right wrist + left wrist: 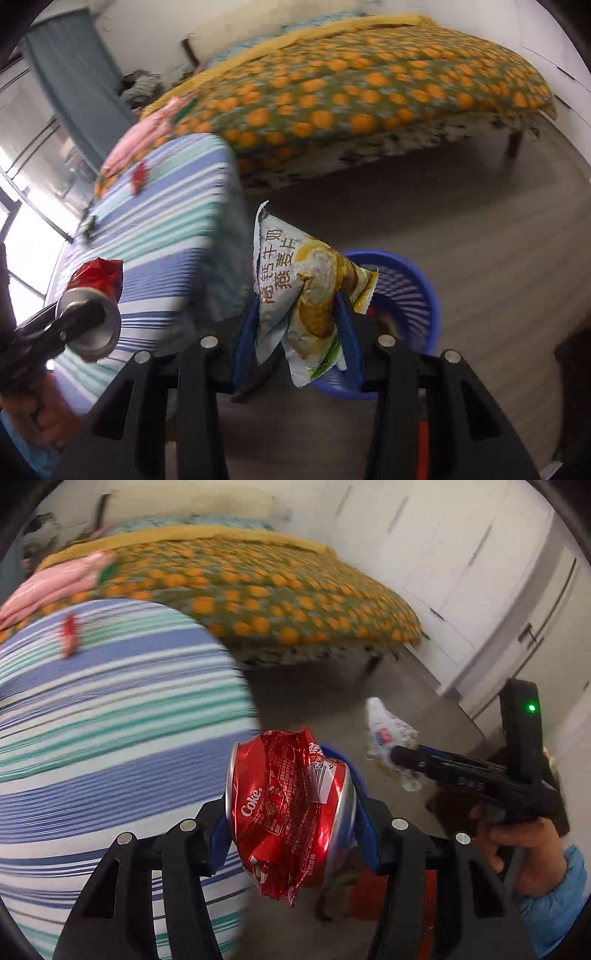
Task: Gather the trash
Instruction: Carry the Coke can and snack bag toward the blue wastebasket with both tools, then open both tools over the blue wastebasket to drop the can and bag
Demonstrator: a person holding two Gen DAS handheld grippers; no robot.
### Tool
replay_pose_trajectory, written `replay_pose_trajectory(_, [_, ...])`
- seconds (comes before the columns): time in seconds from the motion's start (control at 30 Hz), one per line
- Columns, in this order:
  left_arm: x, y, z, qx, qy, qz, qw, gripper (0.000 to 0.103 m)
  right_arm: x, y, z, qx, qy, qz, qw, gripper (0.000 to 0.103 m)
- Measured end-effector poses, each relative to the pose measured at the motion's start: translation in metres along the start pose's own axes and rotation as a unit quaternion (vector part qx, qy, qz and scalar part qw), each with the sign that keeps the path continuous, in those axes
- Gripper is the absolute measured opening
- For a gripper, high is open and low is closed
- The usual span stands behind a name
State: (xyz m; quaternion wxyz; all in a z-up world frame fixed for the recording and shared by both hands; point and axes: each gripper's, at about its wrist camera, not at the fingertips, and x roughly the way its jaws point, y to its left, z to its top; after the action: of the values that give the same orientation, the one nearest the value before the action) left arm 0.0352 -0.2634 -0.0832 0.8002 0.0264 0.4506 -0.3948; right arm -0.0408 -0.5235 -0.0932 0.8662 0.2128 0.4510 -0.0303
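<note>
Your left gripper is clamped on a crushed red Coke can, its blue pads pressing the can's two ends, and it holds the can in the air just beside the near corner of the striped mattress. Your right gripper is clenched on a crumpled oat packet with yellow print; the packet hangs between the blue fingers, in front of the blue mesh basket that stands on the grey floor. Inside the basket some red trash shows, too blurred to name. Farther up the striped mattress lies a small red wrapper, near a pink cloth. Beyond it spreads the orange-dotted blanket, reaching the bed's far edge.
</note>
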Motion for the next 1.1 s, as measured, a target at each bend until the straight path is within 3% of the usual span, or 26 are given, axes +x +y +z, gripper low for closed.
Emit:
replay_pose_trajectory(0.13, [0.06, -0.032, 0.002, 0.007, 0.035, 0.014, 0.9993, 0.056, 0.015, -0.032, -0.001, 0.001, 0.012, -0.029, 1.0, 0.041])
replay_pose_trajectory(0.37, [0.134, -0.039, 0.005, -0.016, 0.079, 0.019, 0.9966, 0.056, 0.034, -0.062, 0.007, -0.004, 0.036, -0.045, 0.998, 0.041])
replay_pose_trajectory(0.63, [0.164, -0.042, 0.012, -0.014, 0.09, 0.026, 0.9955, 0.057, 0.057, -0.091, 0.014, 0.027, 0.055, -0.039, 0.997, 0.041])
replay_pose_trajectory(1.1, [0.202, -0.048, 0.015, 0.0, 0.105, 0.039, 0.9937, 0.057, 0.072, -0.107, 0.024, 0.059, 0.053, -0.021, 0.997, 0.044])
